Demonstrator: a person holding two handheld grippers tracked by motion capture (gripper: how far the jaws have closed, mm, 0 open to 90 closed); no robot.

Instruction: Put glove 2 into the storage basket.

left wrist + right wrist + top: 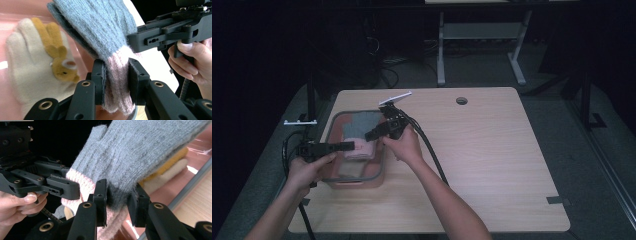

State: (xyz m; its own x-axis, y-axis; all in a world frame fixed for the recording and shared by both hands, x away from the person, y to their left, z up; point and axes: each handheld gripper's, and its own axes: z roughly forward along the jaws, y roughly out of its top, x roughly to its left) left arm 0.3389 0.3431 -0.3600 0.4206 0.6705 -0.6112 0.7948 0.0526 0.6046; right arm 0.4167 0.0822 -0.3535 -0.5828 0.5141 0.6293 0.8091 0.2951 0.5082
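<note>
We've got the left gripper [116, 75] clamped on the pink cuff [117, 82] of the grey glove [100, 27], pads pressing the knit both sides. Our right gripper [117, 200] is closed on the same glove's cuff edge, at the grey/pink border. Glove hangs between the two grippers, over the pink bin [343, 182] w/ grey rim at the table's [492, 165] left side. Below it in the bin: cream glove [27, 67] w/ a mustard animal patch [58, 57], lying flat. In the high view both hands meet over the bin.
</note>
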